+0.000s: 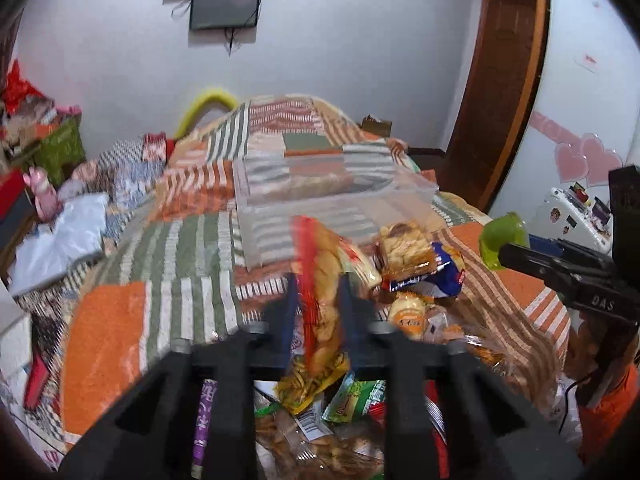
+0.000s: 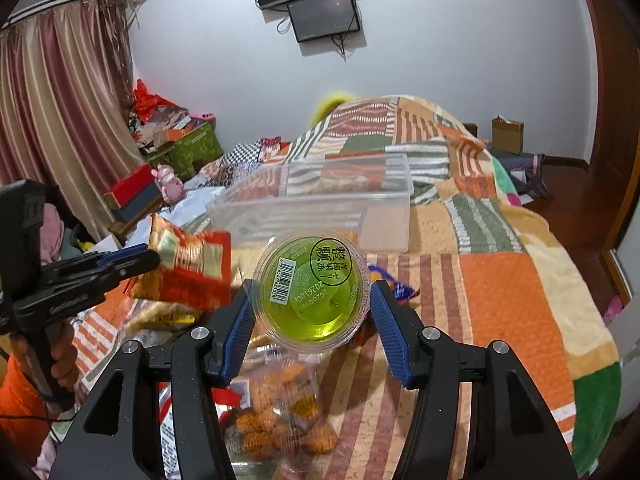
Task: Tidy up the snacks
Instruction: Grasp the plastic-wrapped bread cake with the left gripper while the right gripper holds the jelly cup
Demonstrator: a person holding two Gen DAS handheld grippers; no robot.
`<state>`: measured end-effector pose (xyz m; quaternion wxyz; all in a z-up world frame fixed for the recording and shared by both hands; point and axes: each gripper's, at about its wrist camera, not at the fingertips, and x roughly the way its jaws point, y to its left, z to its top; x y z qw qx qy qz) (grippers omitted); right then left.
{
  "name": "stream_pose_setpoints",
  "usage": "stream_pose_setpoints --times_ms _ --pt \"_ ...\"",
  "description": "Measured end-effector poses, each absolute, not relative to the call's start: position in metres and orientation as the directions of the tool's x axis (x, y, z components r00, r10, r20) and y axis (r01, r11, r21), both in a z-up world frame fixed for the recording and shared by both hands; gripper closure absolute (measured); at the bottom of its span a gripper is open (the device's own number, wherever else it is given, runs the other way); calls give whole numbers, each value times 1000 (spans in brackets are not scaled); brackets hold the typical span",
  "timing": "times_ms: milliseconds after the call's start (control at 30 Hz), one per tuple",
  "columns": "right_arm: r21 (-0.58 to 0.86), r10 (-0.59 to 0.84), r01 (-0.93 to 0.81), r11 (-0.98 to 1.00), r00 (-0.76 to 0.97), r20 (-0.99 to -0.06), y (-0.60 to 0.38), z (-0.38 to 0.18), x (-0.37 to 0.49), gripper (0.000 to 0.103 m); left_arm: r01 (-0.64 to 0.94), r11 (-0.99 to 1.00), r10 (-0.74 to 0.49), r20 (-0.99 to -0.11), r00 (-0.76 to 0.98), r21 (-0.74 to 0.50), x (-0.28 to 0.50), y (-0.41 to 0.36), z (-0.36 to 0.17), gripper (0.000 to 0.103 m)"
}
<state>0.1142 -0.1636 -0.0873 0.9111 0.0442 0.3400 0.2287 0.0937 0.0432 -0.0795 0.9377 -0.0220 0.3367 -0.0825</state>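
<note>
Green jelly in a clear plastic cup [image 2: 310,290] sits clamped between the blue ribbed pads [image 2: 390,332] of the right claw [image 2: 312,312], its printed lid and barcode facing the camera. The cup is held above the patchwork bedspread [image 2: 516,292], over a clear bag of orange fried snacks [image 2: 280,412] lying on the bed. From the left wrist view the same cup [image 1: 502,246] shows at the tip of the right claw [image 1: 505,255], off to the right.

The left claw [image 1: 320,300] is closed on a red and gold snack packet [image 1: 322,292], which stands edge-on between its fingers and is blurred. In the right wrist view that packet [image 2: 186,266] hangs to the left of the jelly cup, near it but apart.

Beyond both claws a clear plastic storage box [image 2: 320,208] rests on the bedspread. Just in front of it lies a heap of loose snack packets [image 1: 416,268], directly beneath and beside the left claw.
</note>
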Motion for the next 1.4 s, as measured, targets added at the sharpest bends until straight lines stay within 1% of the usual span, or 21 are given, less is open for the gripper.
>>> stream_pose_setpoints --times_ms 133,167,200,233,267,300,333,367,467,533,600,667,800,833,867,900,1000,1033,1167,1300,1400 --pt "239 452 -390 889 669 -590 -164 -85 116 49 170 982 -179 -650 738 -77 99 35 -80 97" --pt "241 453 -390 889 668 -591 -163 -85 117 49 169 983 -173 -653 737 -70 100 34 -82 95" --pt "241 455 -392 888 666 -591 -163 -86 117 49 176 982 -178 -657 732 -71 100 33 -83 87" --pt "240 455 -394 887 664 -593 -162 -87 116 49 186 980 -189 -665 723 -76 101 32 -86 82" --pt "239 455 -395 887 662 -596 -163 -88 117 49 188 979 -193 -669 718 -80 102 31 -87 68" --pt "238 454 -394 888 660 -598 -163 -89 117 49 186 979 -193 -678 710 -85 103 30 -91 51" --pt "239 453 -393 888 659 -600 -164 -90 118 49 184 979 -192 -684 704 -86 104 29 -94 46" --pt "242 454 -392 888 657 -602 -164 -91 119 49 190 978 -193 -692 695 -82 105 25 -99 44" --pt "252 458 -389 886 653 -603 -167 -93 121 49 216 974 -200 -728 655 -73 113 18 -111 44" --pt "251 457 -388 887 652 -605 -167 -94 121 49 228 967 -231 -758 610 -111 121 19 -121 44" --pt "249 455 -388 887 652 -607 -168 -95 121 49 218 968 -230 -785 575 -124 128 20 -132 44" --pt "249 455 -389 887 651 -608 -169 -95 121 49 220 971 -205 -796 569 -93 128 20 -137 44" --pt "252 456 -387 887 648 -610 -170 -96 121 49 240 967 -206 -808 553 -83 122 23 -134 43" --pt "254 458 -387 886 646 -611 -170 -97 122 49 244 966 -210 -811 547 -85 120 26 -132 42" --pt "256 459 -388 885 644 -612 -170 -98 121 49 243 966 -210 -814 541 -88 119 30 -131 36" --pt "258 461 -388 885 642 -613 -170 -98 121 49 240 966 -210 -820 533 -92 119 34 -131 27" --pt "256 462 -392 883 638 -616 -169 -99 121 49 218 968 -222 -843 490 -128 122 47 -139 17" --pt "256 463 -394 883 637 -616 -168 -99 121 49 208 969 -219 -850 480 -132 124 51 -142 15" --pt "253 464 -399 882 638 -615 -166 -99 119 49 184 973 -210 -872 443 -141 129 56 -161 15" --pt "237 455 -401 885 638 -621 -164 -99 119 49 188 961 -269 -847 459 -204 138 56 -158 15" --pt "226 446 -398 889 641 -625 -164 -100 119 49 206 953 -295 -835 464 -223 143 53 -153 15"
